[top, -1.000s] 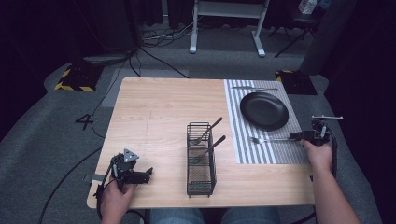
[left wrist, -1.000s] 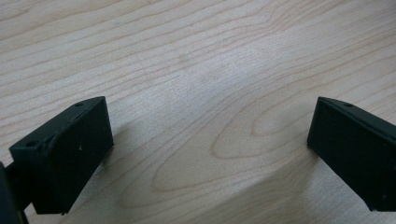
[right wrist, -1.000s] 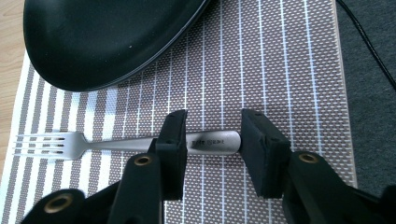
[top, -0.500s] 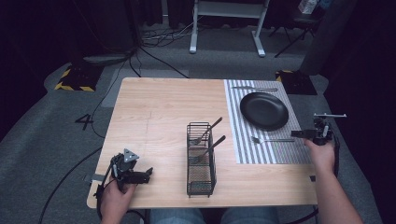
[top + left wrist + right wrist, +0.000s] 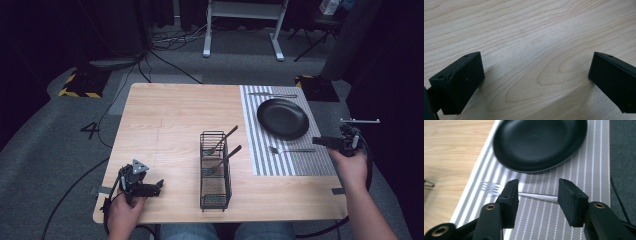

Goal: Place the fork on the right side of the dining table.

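Observation:
A black wire caddy (image 5: 215, 170) stands in the middle of the wooden table (image 5: 165, 125), with two dark-handled utensils (image 5: 222, 142) leaning out of it. A black plate (image 5: 282, 118) (image 5: 539, 142) lies on a striped placemat (image 5: 300, 162) (image 5: 584, 177). A silver fork (image 5: 291, 149) (image 5: 491, 188) lies flat on the mat in front of the plate. My right gripper (image 5: 325, 141) (image 5: 537, 186) is open, hovering just above the fork's handle end, touching nothing. My left gripper (image 5: 159, 186) (image 5: 536, 72) is open over bare wood at the front left corner.
A silver knife (image 5: 272, 95) lies along the far edge of the placemat. The table's right edge is close beside my right hand (image 5: 350, 167). Cables and a white table frame (image 5: 242, 20) are on the grey floor beyond.
My right gripper has drawn back slightly to the right from the fork, which stays on the mat. The left gripper has not moved.

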